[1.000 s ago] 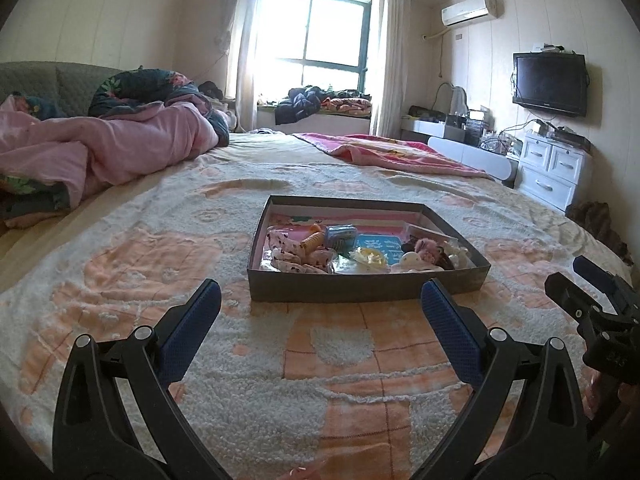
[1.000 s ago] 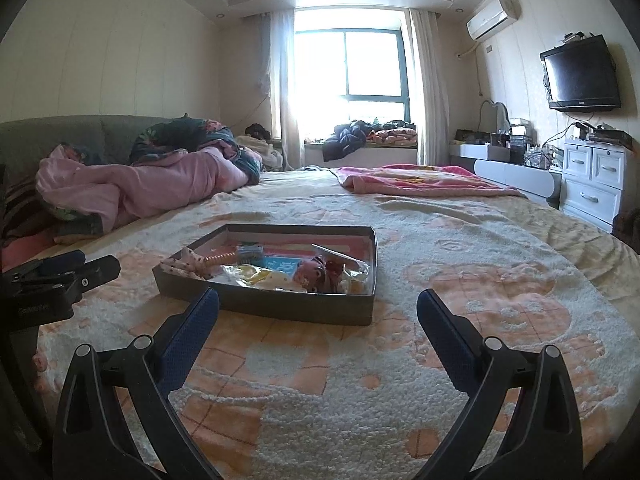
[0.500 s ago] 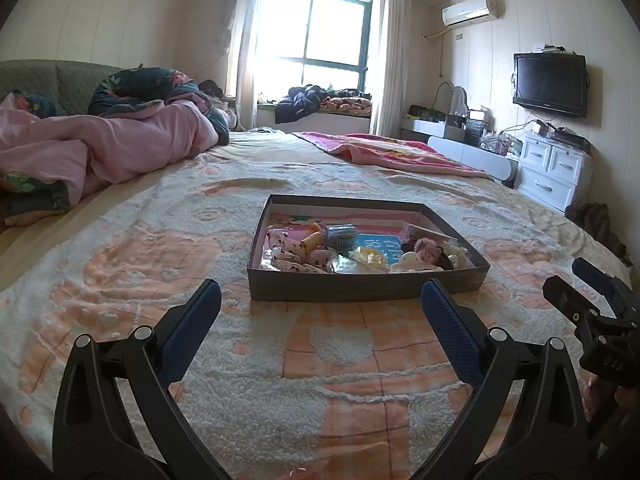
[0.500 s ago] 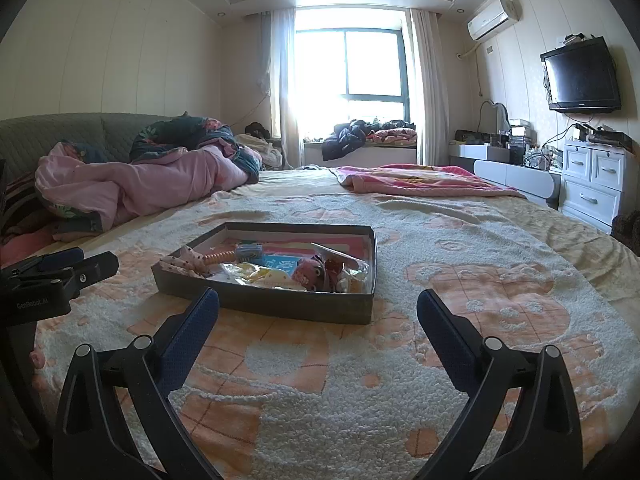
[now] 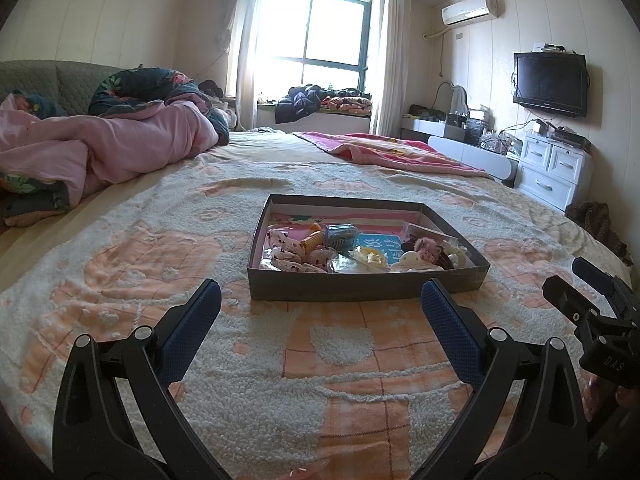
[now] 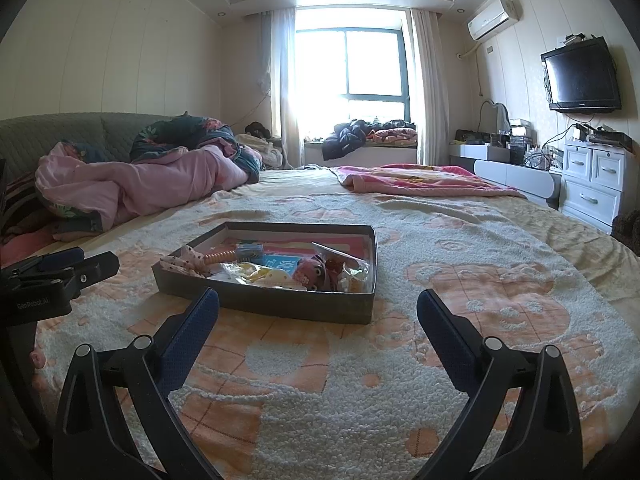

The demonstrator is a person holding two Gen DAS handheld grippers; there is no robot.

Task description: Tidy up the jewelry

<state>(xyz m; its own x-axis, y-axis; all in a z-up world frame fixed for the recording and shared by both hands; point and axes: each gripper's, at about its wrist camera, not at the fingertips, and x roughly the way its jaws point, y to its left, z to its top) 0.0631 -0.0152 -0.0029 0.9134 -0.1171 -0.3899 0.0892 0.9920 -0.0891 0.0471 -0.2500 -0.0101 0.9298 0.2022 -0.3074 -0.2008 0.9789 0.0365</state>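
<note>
Readable text was sparse.

- Left gripper [image 6: 60, 276], seen at the left edge of the right wrist view: white lettering "GenRobot.AI" on its black body.
- Right gripper [image 5: 592, 292], seen at the right edge of the left wrist view: pale letters "DAS" on its black body, partly cut off.
- Blue card [image 5: 376, 247] in the box [image 5: 360, 286]: large white Chinese characters, too small to read with certainty.
- TV [image 6: 582, 76]: small brand mark on lower bezel, illegible.
</note>
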